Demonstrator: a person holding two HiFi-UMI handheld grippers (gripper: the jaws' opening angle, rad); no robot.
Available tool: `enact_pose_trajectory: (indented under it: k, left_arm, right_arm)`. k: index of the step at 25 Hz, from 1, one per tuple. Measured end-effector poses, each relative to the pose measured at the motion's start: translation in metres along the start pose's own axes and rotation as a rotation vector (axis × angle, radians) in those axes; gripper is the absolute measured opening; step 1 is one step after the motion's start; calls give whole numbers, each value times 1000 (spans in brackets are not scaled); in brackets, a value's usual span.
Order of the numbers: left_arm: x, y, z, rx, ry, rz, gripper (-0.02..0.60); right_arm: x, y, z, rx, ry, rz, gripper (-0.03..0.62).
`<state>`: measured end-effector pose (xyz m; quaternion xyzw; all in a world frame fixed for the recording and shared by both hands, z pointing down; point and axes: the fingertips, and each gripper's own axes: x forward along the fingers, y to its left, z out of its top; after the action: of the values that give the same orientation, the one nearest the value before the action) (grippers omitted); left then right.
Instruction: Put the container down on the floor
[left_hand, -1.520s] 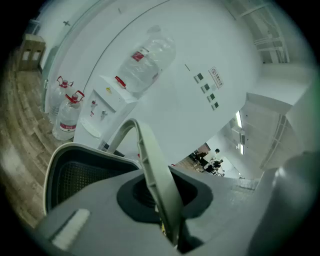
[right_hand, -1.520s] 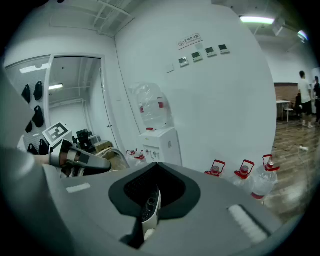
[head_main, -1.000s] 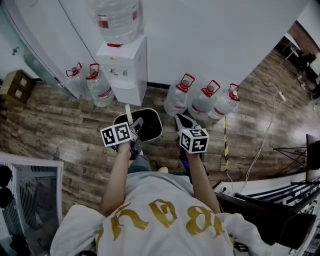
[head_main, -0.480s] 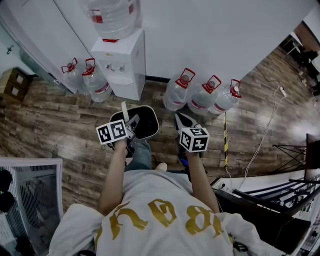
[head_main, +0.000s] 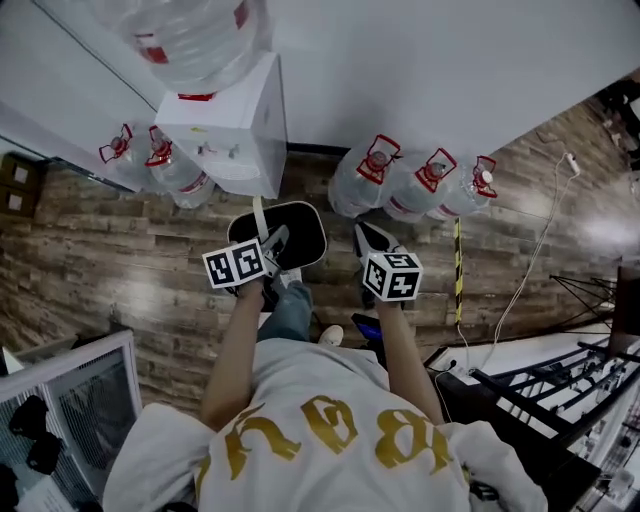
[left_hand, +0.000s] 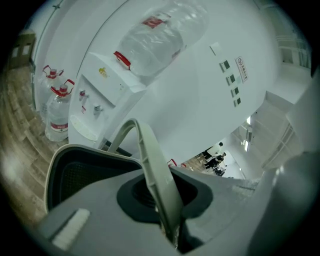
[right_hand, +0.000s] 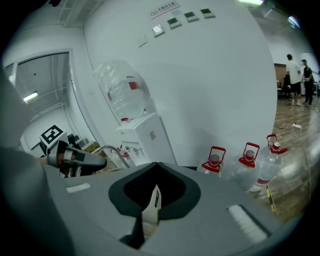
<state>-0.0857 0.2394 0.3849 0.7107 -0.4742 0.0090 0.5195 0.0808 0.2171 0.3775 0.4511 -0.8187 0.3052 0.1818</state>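
Because the left gripper has its jaws pinched shut on the pale bail handle, the black container hangs from that one strip, its pale-rimmed mouth just beyond the jaws. We judge it to be empty, light and stiff, a plastic bin by the look of it. The thin handle is the only real place to hold it. With the grip up on the handle's arch, the body is free to swing and tip as it goes down, so we would lower it slowly and let the base land flat.

Our right gripper has its jaws pressed together too, with only a thin pale slip standing up in the seam. It does not touch the container.

From the head view, both forearms reach forward from the torso, elbows bent, with the marker cubes facing up. The left gripper sits over the near edge of the container, and the right gripper is just beside it.

Below them lies the wood plank floor. The container seems to us to hang clear above it, ahead of a jeans leg and a shoe.

Farther off, against the white wall, stand the water dispenser and a row of large water bottles.
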Motion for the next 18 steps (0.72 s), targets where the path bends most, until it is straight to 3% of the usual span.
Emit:
enact_pose_trajectory:
  k: [11,18]
  left_arm:
    - [95,22,68,53,155,-55,29]
    - [139,18,93,153,236,-85,29]
  right_arm:
    - [76,-35,41,21,51,-121,28]
    - [96,-62,53,60,52,-196,28]
